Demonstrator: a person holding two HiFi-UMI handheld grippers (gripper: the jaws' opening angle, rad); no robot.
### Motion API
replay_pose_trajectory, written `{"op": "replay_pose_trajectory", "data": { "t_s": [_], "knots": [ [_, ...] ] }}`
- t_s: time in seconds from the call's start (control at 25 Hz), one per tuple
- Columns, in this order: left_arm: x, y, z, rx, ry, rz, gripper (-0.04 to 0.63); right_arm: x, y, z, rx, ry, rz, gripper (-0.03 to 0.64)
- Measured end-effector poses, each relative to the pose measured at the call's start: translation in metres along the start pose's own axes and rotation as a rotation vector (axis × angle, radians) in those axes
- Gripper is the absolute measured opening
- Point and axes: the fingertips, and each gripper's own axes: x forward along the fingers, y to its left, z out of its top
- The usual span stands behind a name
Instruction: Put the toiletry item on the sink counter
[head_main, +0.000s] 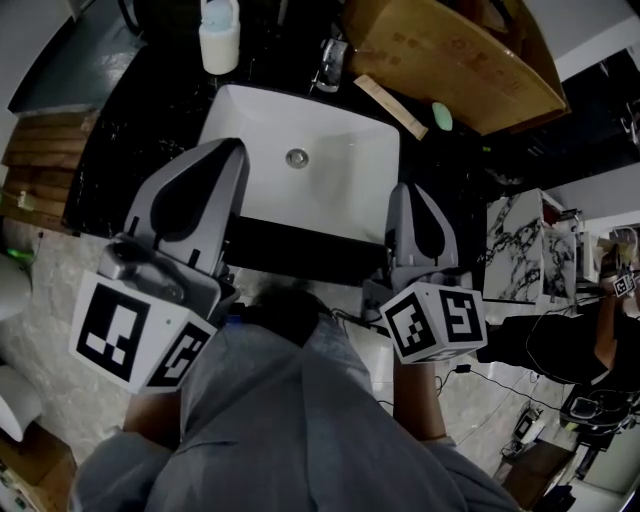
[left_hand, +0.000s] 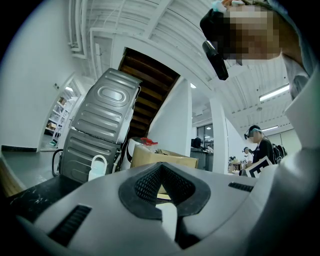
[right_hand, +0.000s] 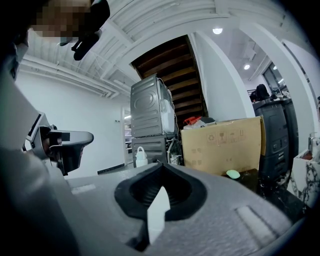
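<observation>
Here, grey left gripper (head_main: 230, 152) and grey right gripper (head_main: 405, 192) hang over white square basin (head_main: 345, 130) – jaws pressed together, nothing held – pale green oval soap (head_main: 442, 117) on black counter (head_main: 120, 150)

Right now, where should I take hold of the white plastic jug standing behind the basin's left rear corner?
Probably the arched loop handle on top of the white plastic jug: it stands upright on the black counter with the handle clear. Come from the front, over the white basin's left rear corner, keeping left of the chrome tap.
</observation>
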Motion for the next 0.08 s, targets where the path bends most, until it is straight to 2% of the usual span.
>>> {"op": "replay_pose_trajectory", "data": {
  "t_s": [0.08],
  "knots": [
    [0.0004,-0.0001,-0.0005,0.001,-0.001,-0.003,0.003,0.0001,-0.0008,-0.0004,0.003,-0.002,-0.004,-0.003]
  ]
}}
